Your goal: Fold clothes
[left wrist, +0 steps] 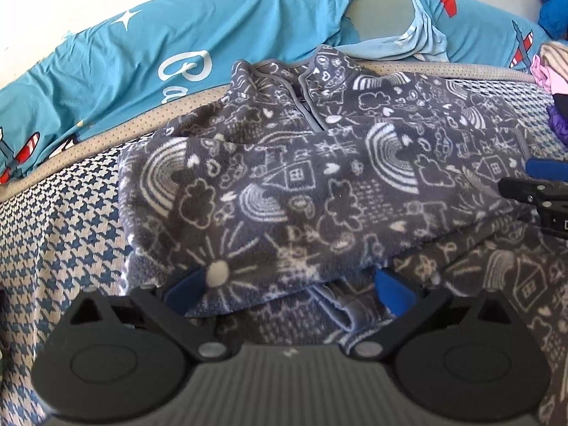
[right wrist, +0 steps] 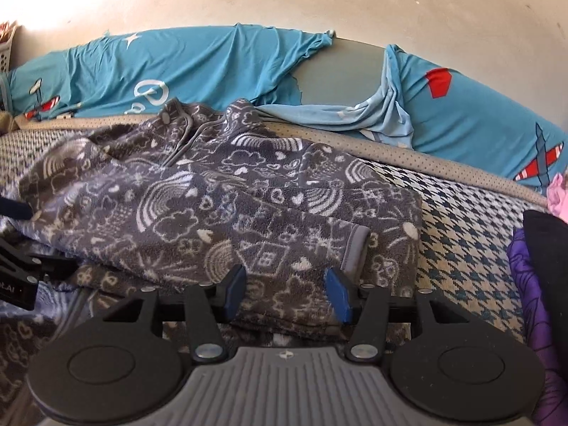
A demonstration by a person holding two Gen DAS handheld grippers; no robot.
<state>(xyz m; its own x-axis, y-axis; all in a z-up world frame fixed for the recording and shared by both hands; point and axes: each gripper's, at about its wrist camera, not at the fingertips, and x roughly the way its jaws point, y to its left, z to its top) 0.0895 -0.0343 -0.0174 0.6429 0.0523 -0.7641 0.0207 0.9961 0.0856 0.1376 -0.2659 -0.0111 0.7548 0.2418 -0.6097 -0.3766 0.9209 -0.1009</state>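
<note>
the grey printed fleece garment (left wrist: 305,177) lies on the bed (left wrist: 60,234), on the houndstooth cover, with its collar and zip toward the blue sheet (left wrist: 213,28) at the far edge. both sleeves appear folded inward across the body: one cuff (right wrist: 355,248) rests on the front panel, just ahead of the right tool. the near hem has also been brought over, so a doubled edge of fleece runs across the lower part of both views.

the left hand-held gripper (left wrist: 291,287) has its jaws spread wide; the folded edge lies between and partly over the blue pads (left wrist: 394,291), but they do not press on it. the right hand-held gripper (right wrist: 285,293) stands partly open, with fleece between the pads and no visible clamping (a release, as far as can be judged).

progress: the sleeve folds and one lengthwise fold seem complete. remaining, by estimate: a further fold to reach a compact bundle, smoothing of the rumpled collar area, and placement with the other clothes (right wrist: 532,284) at the right edge (purple, black and pink items, fold state not discernible).
</note>
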